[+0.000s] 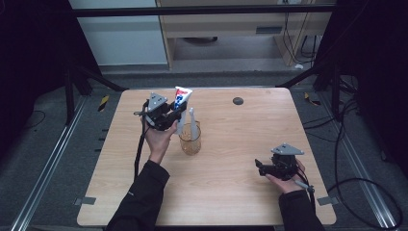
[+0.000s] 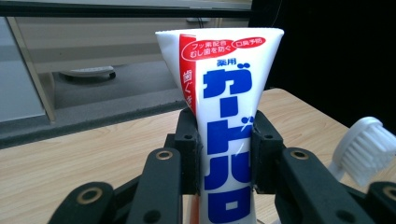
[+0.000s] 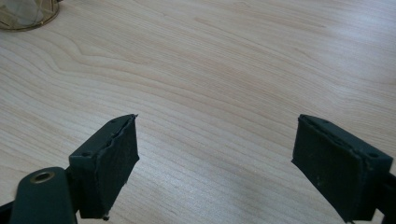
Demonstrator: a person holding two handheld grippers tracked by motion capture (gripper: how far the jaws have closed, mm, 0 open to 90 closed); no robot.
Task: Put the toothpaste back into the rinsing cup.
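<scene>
Glossy plastic toothpaste tube (image 2: 227, 121); matt pale wood-grain table (image 3: 233, 70).

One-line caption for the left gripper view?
Left gripper jaws clamp an upright toothpaste tube; toothbrush head at right.

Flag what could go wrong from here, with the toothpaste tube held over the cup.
1. The left gripper pinches the soft toothpaste tube around its middle; squeezing harder could deform it, or it could slip.
2. The tube hangs close beside the amber cup, where a toothbrush already stands; lowering it may knock the brush or tip the cup.
3. The right gripper sits open and apart, so nothing steadies the cup.
</scene>
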